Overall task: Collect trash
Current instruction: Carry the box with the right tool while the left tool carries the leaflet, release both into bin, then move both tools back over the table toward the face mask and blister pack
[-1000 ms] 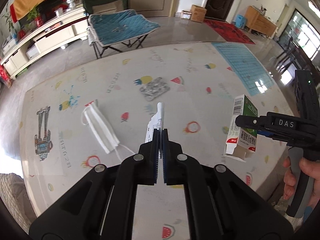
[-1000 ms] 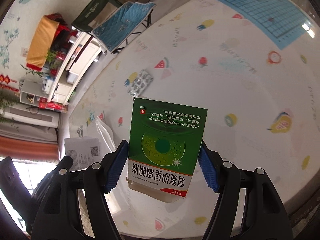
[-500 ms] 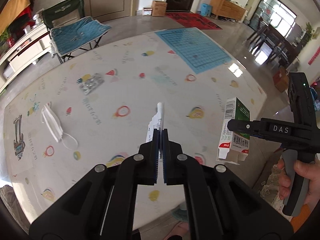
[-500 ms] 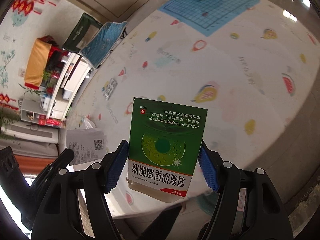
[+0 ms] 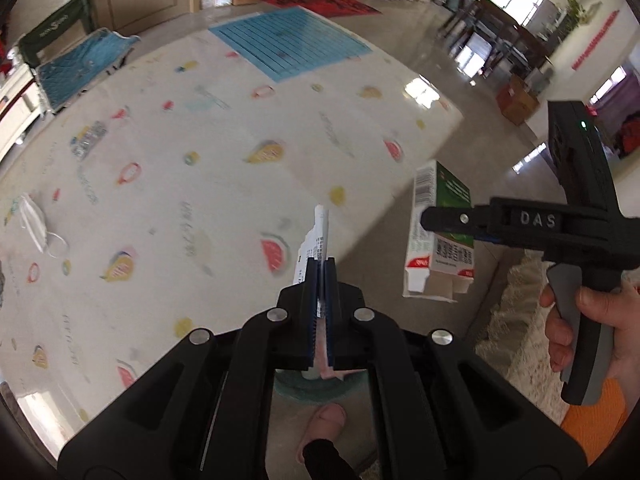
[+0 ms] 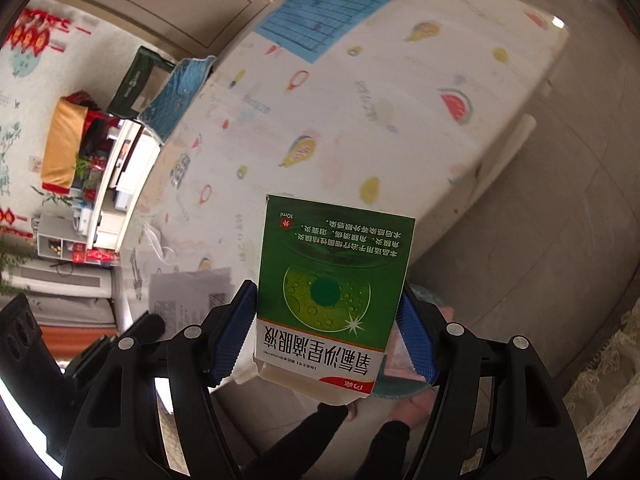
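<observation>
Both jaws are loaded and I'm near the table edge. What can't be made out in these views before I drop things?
- Teal bin: left wrist view, mostly hidden behind the left gripper; right wrist view, behind the green carton.
- Folded leaflet: edge-on in the left wrist view, motion-blurred in the right; print unreadable.
- Blister pack and face mask: small and blurred.

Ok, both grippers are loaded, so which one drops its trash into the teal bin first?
Probably left: the left gripper, pinching the white folded leaflet, sits right above the teal bin.

Table edge (image 5: 436, 168) borders bare floor (image 5: 460, 92); face mask (image 5: 34, 220) far off.
</observation>
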Demonstrator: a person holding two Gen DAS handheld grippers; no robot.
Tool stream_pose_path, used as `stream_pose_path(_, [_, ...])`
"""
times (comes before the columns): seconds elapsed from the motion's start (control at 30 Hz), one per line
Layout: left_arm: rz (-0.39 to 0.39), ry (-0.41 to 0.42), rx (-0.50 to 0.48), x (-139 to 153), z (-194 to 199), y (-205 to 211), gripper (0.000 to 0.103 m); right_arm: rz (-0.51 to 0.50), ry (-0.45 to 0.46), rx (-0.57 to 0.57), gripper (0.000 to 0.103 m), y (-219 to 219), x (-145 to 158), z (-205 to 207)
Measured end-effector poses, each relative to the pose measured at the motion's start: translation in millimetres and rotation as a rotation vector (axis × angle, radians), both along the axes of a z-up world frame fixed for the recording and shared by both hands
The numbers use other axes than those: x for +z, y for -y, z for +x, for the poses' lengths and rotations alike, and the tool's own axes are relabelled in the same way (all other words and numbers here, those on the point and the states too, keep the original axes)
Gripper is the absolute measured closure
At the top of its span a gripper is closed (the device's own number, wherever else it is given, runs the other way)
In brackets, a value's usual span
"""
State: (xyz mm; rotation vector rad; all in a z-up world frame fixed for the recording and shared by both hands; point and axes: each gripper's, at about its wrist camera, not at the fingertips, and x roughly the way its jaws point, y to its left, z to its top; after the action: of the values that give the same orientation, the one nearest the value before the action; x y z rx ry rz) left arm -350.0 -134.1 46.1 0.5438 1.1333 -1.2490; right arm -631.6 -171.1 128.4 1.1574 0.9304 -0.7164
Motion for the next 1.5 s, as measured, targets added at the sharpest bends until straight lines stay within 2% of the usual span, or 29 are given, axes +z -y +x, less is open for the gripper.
stream_pose_path(0.23, [0.054,-0.088,-0.094,-37,-48,-11,0.101,0.093,-0.047,-0.036,0.034,-29,-46,-41])
stream_pose_path(0.33, [0.093,-0.132,-0.092,-60,-55,-20,0.101,0.137,-0.065,-0.045,0.034,-40,-71,-52])
stream_pose_path(0.47, [0.149,-0.136,-0.093,-95,-64,-29,0.101,0.206,-0.089,-0.047,0.034,-49,-109,-59])
stream_pose_path(0.67, [0.221,-0.146,-0.073,-141,-67,-43,0.101,0.276,-0.123,0.029,0.034,-58,-156,-38])
stream_pose_path(0.97, [0.255,-0.187,-0.024,-175,-72,-54,0.099,0.327,-0.164,0.118,0.034,-59,-202,-8])
stream_pose_path(1.1, [0.255,-0.198,0.0,-191,-71,-51,0.094,0.366,-0.204,0.142,0.032,-59,-218,5])
stream_pose_path(1.17, [0.272,-0.199,0.006,-200,-70,-51,0.083,0.393,-0.228,0.137,0.031,-56,-228,5])
stream_pose_path(1.2, [0.278,-0.192,0.01,-202,-72,-51,0.072,0.403,-0.239,0.135,0.031,-55,-232,4])
stream_pose_path(1.23, [0.272,-0.195,0.014,-203,-73,-50,0.066,0.404,-0.246,0.128,0.031,-53,-233,2])
stream_pose_path(1.3, [0.268,-0.191,0.022,-204,-70,-52,0.061,0.417,-0.241,0.112,0.028,-51,-234,-1])
stream_pose_path(1.5, [0.257,-0.196,0.035,-195,-62,-56,0.059,0.419,-0.239,0.098,0.026,-49,-230,-5])
